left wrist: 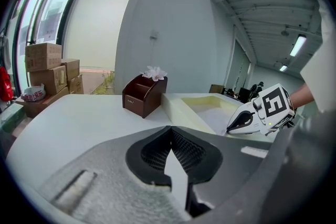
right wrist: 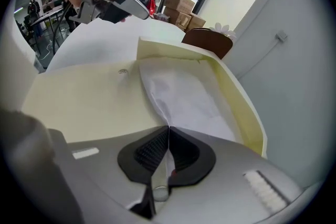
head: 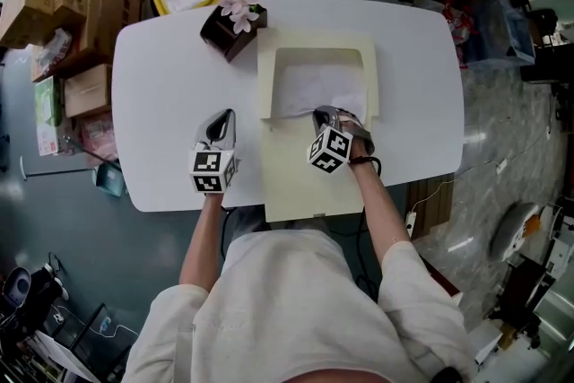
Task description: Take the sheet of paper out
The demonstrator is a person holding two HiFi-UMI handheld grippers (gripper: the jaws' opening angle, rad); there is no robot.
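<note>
Extraction apparently begun: right gripper (right wrist: 168, 128) pinches the paper (right wrist: 184, 93) at its near edge in the folder (head: 313, 185), left gripper (left wrist: 170, 129) closed, empty; next likely a steady pull clear.

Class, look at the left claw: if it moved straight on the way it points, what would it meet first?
Most likely the brown box with the flower: it stands almost dead ahead of the left claw. Depth is unclear; the envelope has its corner close beside that line.
</note>
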